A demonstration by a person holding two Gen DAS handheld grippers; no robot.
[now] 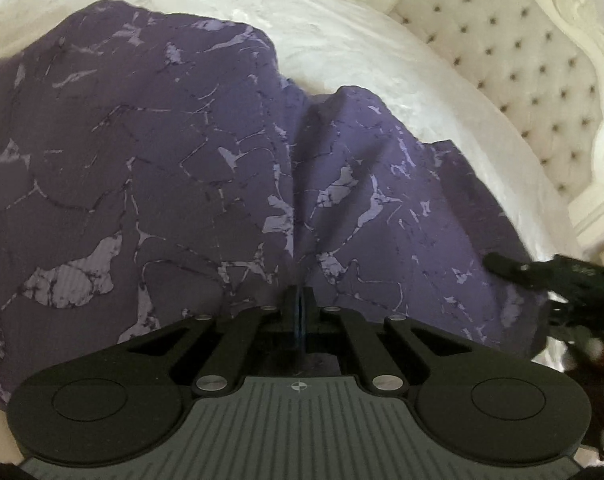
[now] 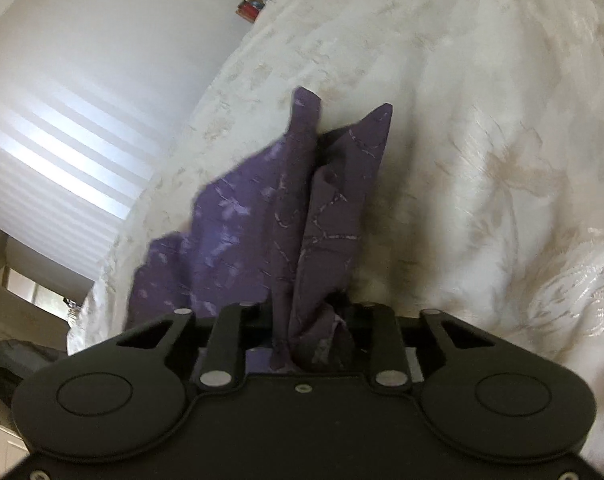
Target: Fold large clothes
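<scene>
So it's a bed (image 1: 341, 40) with a cream, floral-embossed bedspread (image 2: 481, 140) – kind of shiny damask. A purple marble-print garment (image 1: 162, 160) lies spread across most of it, rumpled down the middle – and a tufted cream headboard (image 1: 521, 80) sits at one end.

Matt purple marbled cloth garment (image 1: 162, 152), shiny cream brocade bedspread (image 2: 481, 120), tufted upholstered headboard (image 1: 513, 68).

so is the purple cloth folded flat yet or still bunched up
Still bunched: the purple cloth drapes in creases over the white bedspread, pinched by the left gripper and right gripper.
</scene>
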